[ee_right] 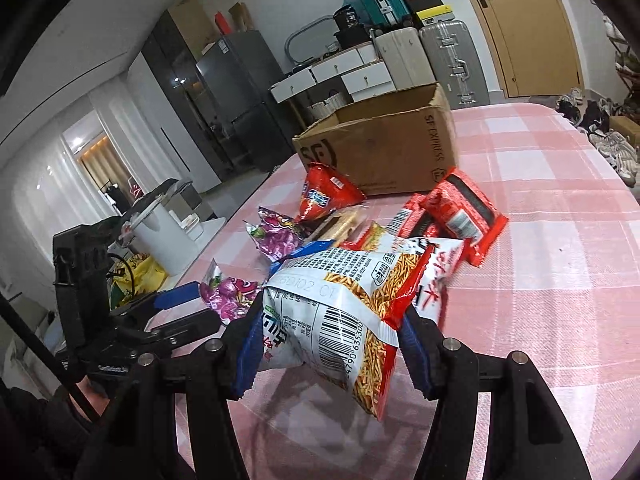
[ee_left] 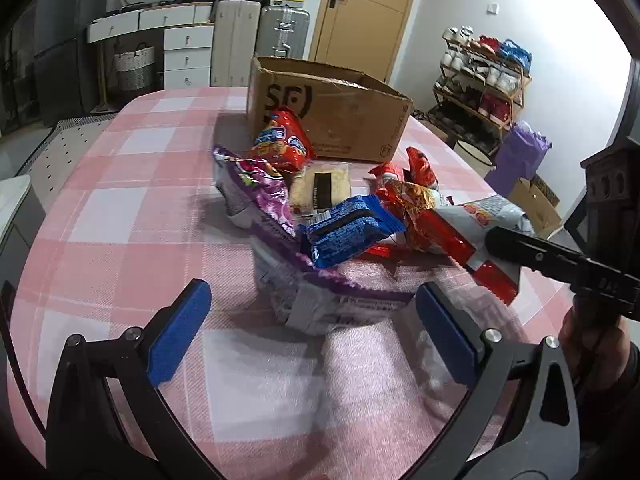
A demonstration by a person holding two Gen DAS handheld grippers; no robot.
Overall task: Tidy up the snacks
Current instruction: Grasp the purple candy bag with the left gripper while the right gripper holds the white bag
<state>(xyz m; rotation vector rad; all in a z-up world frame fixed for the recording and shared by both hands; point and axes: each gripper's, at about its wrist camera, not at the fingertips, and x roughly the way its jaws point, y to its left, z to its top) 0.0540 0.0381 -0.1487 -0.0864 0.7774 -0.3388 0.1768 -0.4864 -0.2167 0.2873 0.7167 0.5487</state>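
A pile of snack packs lies on the pink checked table (ee_left: 132,200) in front of an open cardboard box (ee_left: 340,116). My left gripper (ee_left: 312,320) is open, its blue pads either side of a purple snack bag (ee_left: 320,300) without touching it. A blue cookie pack (ee_left: 344,232) rests on that bag. My right gripper (ee_right: 326,340) is shut on a white and red noodle-snack bag (ee_right: 344,312), held just above the table. The same bag shows at the right of the left wrist view (ee_left: 480,236). The box also shows in the right wrist view (ee_right: 384,148).
Red packs (ee_right: 460,212), a red triangular bag (ee_right: 324,196) and purple bags (ee_right: 276,236) lie between me and the box. A pale wrapped cake (ee_left: 320,192) lies mid-pile. The left gripper (ee_right: 176,300) shows at the left of the right view. A shoe rack (ee_left: 480,88) stands beyond the table.
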